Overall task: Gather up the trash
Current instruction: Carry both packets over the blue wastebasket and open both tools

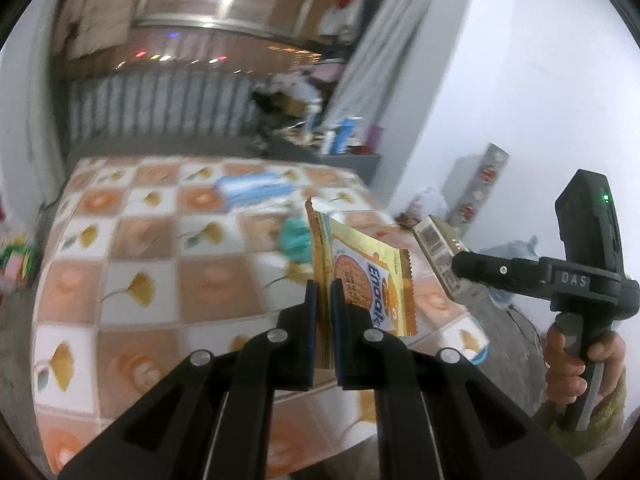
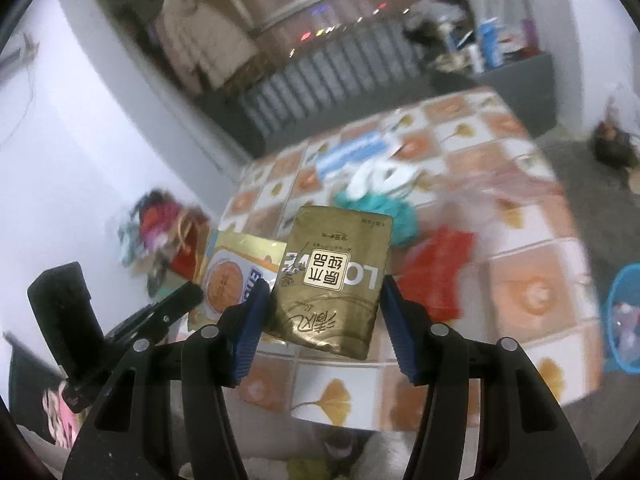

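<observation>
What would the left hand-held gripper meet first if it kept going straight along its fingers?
Probably the tablecloth-covered table. The left hand-held gripper, shut on a biscuit wrapper, points down across it, perhaps toward the teal item, though blur leaves depth unclear.

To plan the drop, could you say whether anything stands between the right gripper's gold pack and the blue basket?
Nothing visible: the red item and table corner between gold pack and blue basket lie lower.
</observation>
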